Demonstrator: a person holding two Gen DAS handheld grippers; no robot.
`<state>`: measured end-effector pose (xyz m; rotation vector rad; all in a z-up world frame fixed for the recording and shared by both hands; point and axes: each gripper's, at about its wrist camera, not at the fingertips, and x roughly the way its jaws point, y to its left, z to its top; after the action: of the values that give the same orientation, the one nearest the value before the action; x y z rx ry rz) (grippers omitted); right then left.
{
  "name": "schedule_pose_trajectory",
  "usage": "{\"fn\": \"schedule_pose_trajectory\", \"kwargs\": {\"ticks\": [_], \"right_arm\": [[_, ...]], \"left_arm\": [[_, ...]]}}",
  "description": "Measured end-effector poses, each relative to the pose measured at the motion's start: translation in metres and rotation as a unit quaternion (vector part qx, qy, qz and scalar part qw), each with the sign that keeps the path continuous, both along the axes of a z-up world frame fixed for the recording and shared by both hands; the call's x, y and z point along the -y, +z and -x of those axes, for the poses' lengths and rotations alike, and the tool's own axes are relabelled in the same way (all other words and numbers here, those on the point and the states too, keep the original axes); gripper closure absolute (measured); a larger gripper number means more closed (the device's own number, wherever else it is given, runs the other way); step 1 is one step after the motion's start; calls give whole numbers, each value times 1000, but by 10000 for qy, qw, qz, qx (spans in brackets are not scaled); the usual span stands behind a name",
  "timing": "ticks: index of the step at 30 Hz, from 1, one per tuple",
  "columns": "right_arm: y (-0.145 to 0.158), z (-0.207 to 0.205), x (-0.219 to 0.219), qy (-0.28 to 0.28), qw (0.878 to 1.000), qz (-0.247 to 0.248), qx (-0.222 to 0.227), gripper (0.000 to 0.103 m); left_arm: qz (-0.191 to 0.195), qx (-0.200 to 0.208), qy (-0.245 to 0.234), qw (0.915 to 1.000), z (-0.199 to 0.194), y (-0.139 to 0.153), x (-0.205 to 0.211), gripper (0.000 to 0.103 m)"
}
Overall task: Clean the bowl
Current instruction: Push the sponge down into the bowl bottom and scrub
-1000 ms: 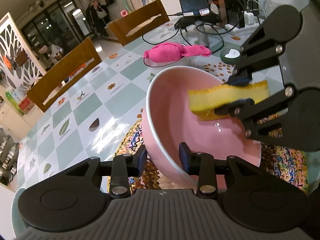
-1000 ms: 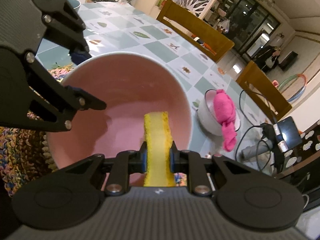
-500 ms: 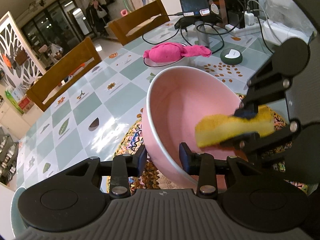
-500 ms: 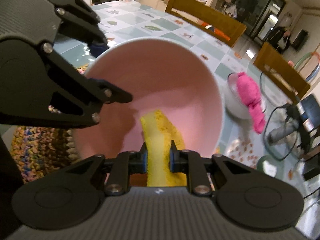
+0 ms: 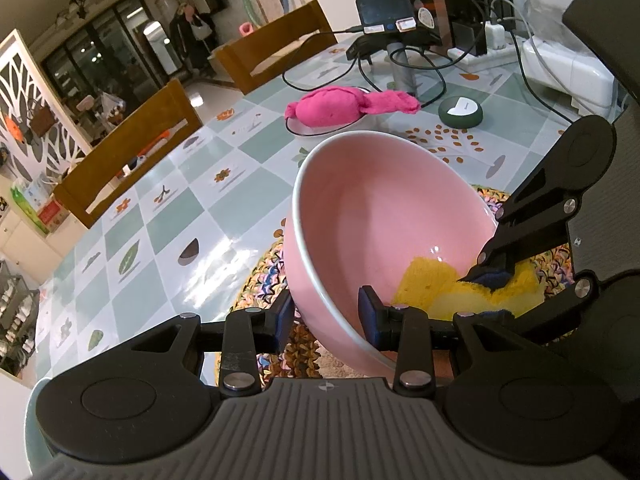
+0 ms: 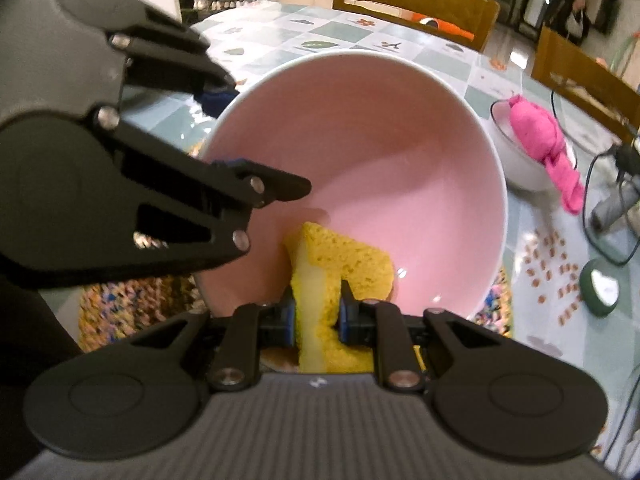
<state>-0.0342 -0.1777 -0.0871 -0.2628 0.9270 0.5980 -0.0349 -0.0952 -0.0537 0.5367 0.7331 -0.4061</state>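
Observation:
A pink bowl (image 5: 380, 216) is tilted up on its side above a braided mat, its inside facing both cameras. My left gripper (image 5: 326, 316) is shut on its near rim, one finger inside and one outside. In the right wrist view the same left gripper (image 6: 224, 132) clamps the bowl (image 6: 380, 152) at its left edge. My right gripper (image 6: 316, 314) is shut on a yellow sponge (image 6: 344, 260), whose front end is bent against the bowl's lower inner wall. In the left wrist view the sponge (image 5: 428, 284) sits low in the bowl under the right gripper (image 5: 486, 294).
A multi-coloured braided mat (image 5: 272, 264) lies under the bowl on the tiled tablecloth. Behind it stand a white bowl with a pink cloth (image 5: 344, 106), a round green device (image 5: 460, 112), a phone on a stand (image 5: 384, 12) and cables. Wooden chairs (image 5: 132, 152) line the table's far side.
The right gripper has carried the sponge from the bowl's upper right wall down to its bottom near the lower rim, rolling as it went. The left gripper and bowl stayed still.

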Motion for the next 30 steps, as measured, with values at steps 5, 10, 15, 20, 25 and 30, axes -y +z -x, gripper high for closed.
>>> {"fn": "schedule_pose_trajectory", "kwargs": {"ticks": [5, 10, 15, 20, 25, 30], "right_arm": [[7, -2, 3, -175, 9979, -537, -316, 84], [15, 2, 4, -149, 9970, -663, -372, 84], [17, 8, 0, -65, 9996, -225, -156, 84], [15, 16, 0, 24, 9990, 376, 256, 83], [8, 16, 0, 48, 9984, 448, 341, 81], [3, 11, -1, -14, 9982, 435, 424, 81]], "left_arm": [[6, -4, 14, 10000, 0, 0, -1, 67], [-6, -3, 25, 10000, 0, -1, -1, 67], [-1, -4, 22, 10000, 0, -2, -2, 67], [0, 11, 12, 10000, -1, -2, -3, 67], [-32, 27, -8, 10000, -1, -2, -2, 66], [-46, 31, -10, 10000, 0, -2, -1, 66]]}}
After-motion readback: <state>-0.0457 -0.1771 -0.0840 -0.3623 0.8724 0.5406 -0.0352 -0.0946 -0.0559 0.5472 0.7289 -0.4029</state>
